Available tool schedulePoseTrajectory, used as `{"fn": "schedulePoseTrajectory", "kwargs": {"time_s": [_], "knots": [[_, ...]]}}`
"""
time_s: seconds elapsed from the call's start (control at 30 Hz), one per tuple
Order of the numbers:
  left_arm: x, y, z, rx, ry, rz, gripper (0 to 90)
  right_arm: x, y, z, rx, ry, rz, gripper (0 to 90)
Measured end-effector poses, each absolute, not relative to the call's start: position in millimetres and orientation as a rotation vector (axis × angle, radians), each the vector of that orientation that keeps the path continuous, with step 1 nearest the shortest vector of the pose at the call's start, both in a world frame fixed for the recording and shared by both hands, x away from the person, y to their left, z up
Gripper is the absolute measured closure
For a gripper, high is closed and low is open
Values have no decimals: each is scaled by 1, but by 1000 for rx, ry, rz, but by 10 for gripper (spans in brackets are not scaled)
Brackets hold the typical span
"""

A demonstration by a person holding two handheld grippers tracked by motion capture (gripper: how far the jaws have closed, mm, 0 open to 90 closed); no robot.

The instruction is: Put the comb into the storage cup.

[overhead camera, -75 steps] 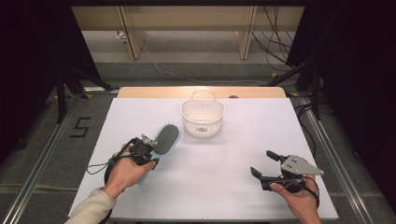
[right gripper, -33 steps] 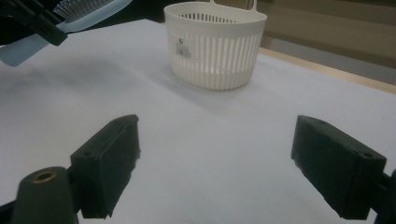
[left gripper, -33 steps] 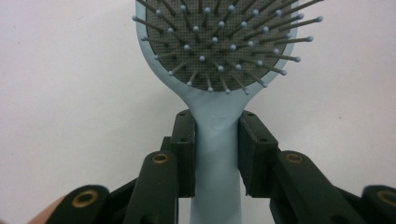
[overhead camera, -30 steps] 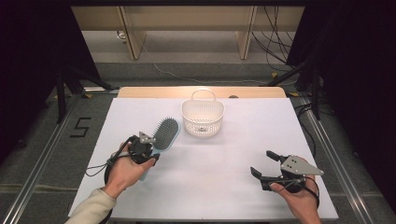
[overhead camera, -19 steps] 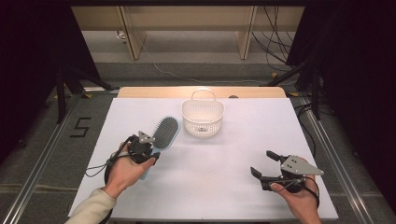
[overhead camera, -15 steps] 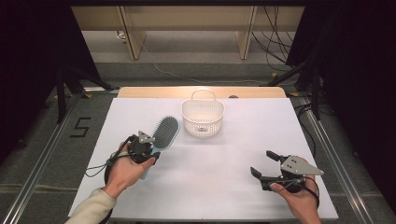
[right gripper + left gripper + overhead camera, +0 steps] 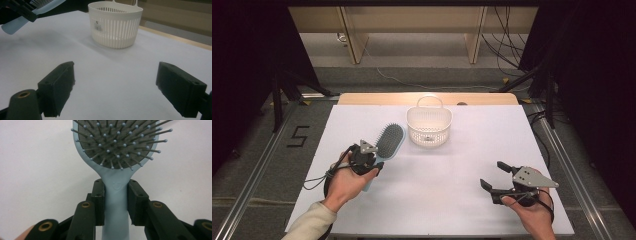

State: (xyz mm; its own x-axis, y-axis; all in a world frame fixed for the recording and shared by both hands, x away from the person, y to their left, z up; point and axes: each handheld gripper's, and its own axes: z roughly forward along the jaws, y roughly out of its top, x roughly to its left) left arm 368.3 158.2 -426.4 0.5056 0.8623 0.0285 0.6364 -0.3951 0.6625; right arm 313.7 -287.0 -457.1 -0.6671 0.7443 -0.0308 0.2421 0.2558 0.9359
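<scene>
A light blue hairbrush point(image 7: 389, 141) with a grey bristle pad is held above the white table, left of centre. My left gripper point(image 7: 371, 159) is shut on its handle point(image 7: 116, 202), and the black jaws press both sides just below the head point(image 7: 117, 142). A white plastic basket point(image 7: 429, 125) with a loop handle stands at the back centre, to the right of the brush head; it looks empty point(image 7: 115, 23). My right gripper point(image 7: 495, 176) rests near the front right, open, with nothing between its fingers point(image 7: 58, 87).
The white table point(image 7: 462, 165) has a wooden strip point(image 7: 362, 98) along its far edge. A metal frame rail point(image 7: 562, 160) runs along the right side. A black cable point(image 7: 314, 181) trails from the left gripper. The floor left of the table bears a "5" marking point(image 7: 298, 136).
The hairbrush and left gripper have shifted slightly forward and to the right, toward the basket. The right gripper has stayed where it was.
</scene>
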Motion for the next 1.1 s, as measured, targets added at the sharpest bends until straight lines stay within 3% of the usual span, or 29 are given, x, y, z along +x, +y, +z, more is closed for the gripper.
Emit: {"fn": "schedulePoseTrajectory", "kwargs": {"time_s": [1.1], "knots": [[369,159,-424,2112,1208,546,700,314,-287,-457,889,2058,1406,161]]}}
